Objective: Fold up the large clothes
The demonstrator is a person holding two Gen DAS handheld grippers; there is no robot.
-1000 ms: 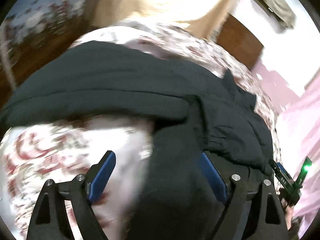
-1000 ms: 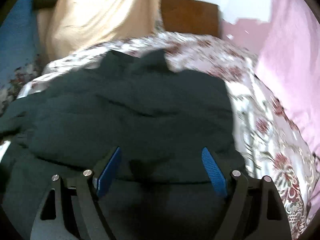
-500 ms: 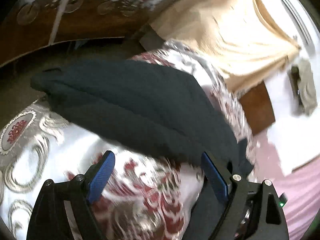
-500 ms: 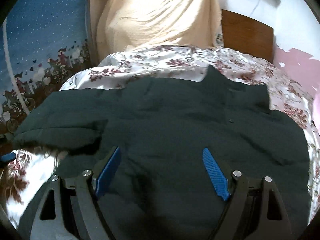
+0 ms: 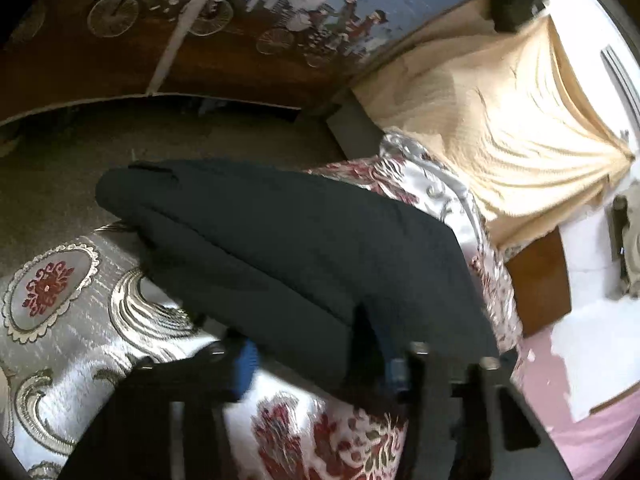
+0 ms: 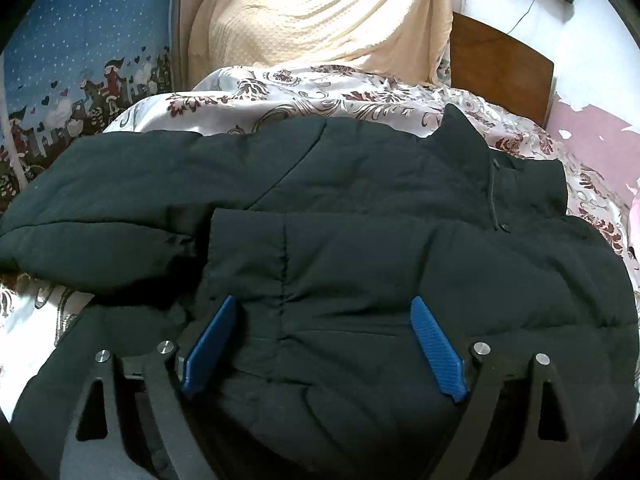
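A large dark puffer jacket (image 6: 360,248) lies spread on the flowered bedspread (image 6: 304,92), collar toward the far right, one sleeve (image 6: 100,208) stretched to the left. My right gripper (image 6: 322,344) is open and empty, hovering over the jacket's body. In the left wrist view the same sleeve (image 5: 280,240) reaches out past the bed's edge. My left gripper (image 5: 320,360) has its blue pads (image 5: 394,364) closing on the sleeve's near part, with dark cloth between them; the view is blurred there.
A cream cloth (image 6: 320,12) hangs at the head of the bed beside a brown wooden headboard (image 6: 500,68). A blue pictured wall panel (image 6: 80,60) runs along the left. Brown floor (image 5: 120,152) lies beyond the bed's edge. A pink wall (image 5: 580,420) is on the right.
My left gripper's jaws have narrowed from wide open onto the sleeve. My right gripper has drawn back and nearer over the jacket's body, still open.
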